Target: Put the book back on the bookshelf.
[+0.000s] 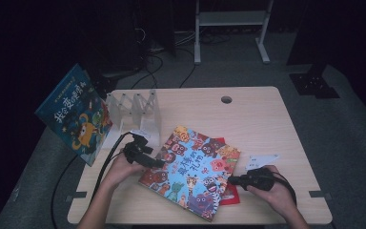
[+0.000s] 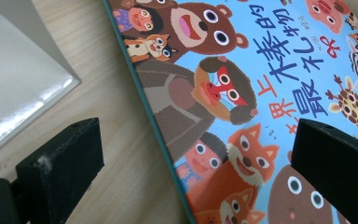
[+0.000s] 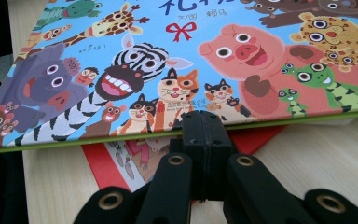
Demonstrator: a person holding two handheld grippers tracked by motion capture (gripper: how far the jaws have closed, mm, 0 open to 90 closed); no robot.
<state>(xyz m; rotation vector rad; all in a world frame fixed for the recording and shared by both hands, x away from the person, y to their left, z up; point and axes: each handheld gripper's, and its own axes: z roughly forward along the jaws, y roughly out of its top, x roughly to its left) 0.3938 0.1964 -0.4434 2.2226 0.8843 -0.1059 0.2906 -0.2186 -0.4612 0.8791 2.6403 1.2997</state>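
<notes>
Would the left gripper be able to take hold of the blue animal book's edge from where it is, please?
Probably yes: the left gripper is open, its fingers straddle the edge of the blue animal book, and nothing lies between them but bare table.

Two black jaws of the left gripper [image 2: 193, 163] stand wide apart over a pale wooden table [image 2: 116, 135]. Between them runs the teal edge of a blue picture book [image 2: 242, 88] covered in cartoon animals. A white glossy panel [image 2: 18, 79] lies at upper left.

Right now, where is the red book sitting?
In the high view the red book lies near the table's front edge, mostly under the animal picture book, its corner poking out beside the right hand-held gripper.
</notes>
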